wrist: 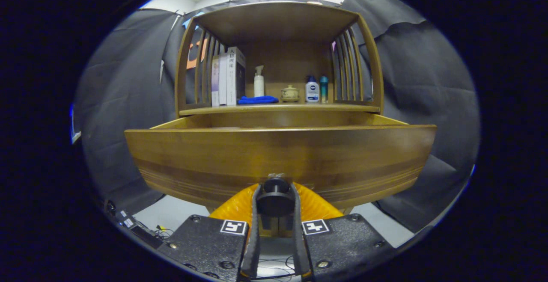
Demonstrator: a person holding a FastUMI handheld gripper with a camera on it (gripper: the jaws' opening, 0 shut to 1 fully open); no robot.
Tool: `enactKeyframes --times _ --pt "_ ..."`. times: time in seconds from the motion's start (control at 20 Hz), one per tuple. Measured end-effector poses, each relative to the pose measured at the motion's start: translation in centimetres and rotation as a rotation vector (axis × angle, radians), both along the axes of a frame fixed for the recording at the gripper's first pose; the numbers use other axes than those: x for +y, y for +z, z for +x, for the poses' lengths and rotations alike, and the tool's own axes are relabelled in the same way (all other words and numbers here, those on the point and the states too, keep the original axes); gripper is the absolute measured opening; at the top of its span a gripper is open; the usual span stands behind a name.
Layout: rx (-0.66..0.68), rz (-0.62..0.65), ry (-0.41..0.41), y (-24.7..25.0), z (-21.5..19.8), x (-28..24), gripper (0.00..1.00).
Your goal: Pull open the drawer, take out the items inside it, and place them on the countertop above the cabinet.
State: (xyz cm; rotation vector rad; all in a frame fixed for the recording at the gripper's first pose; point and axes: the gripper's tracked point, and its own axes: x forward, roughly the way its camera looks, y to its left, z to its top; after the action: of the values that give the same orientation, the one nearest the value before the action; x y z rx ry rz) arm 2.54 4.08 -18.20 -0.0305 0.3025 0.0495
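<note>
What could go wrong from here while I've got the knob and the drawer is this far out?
1. The gripper is shut on the round knob; the fingers could slip off it if you pull off-axis.
2. The drawer is already well out; pulling further may bring it off its runners.
3. The drawer's inside is hidden behind its front, so reaching in would be blind.

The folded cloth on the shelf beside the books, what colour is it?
Blue; the cloth shows best in the gripper view.
</note>
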Motion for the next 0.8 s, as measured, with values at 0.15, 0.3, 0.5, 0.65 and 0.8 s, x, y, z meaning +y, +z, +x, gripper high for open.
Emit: enactKeyframes --times 0.15,0.3,0.5,0.65,0.8 --pt "0.012 0.015 -0.006 -0.2 -1.7 -0.2 0.34" --pt "0.032 0.017 0.002 -0.5 -3.0 -0.1 0.34" --pt "0.055 0.01 0.009 -0.5 -3.3 -0.3 0.34" --pt "0.054 0.074 -0.012 -0.1 -3.7 -0.5 0.51" --pt "-0.037 0.08 -0.044 2.6 -4.1 -1.5 0.76"
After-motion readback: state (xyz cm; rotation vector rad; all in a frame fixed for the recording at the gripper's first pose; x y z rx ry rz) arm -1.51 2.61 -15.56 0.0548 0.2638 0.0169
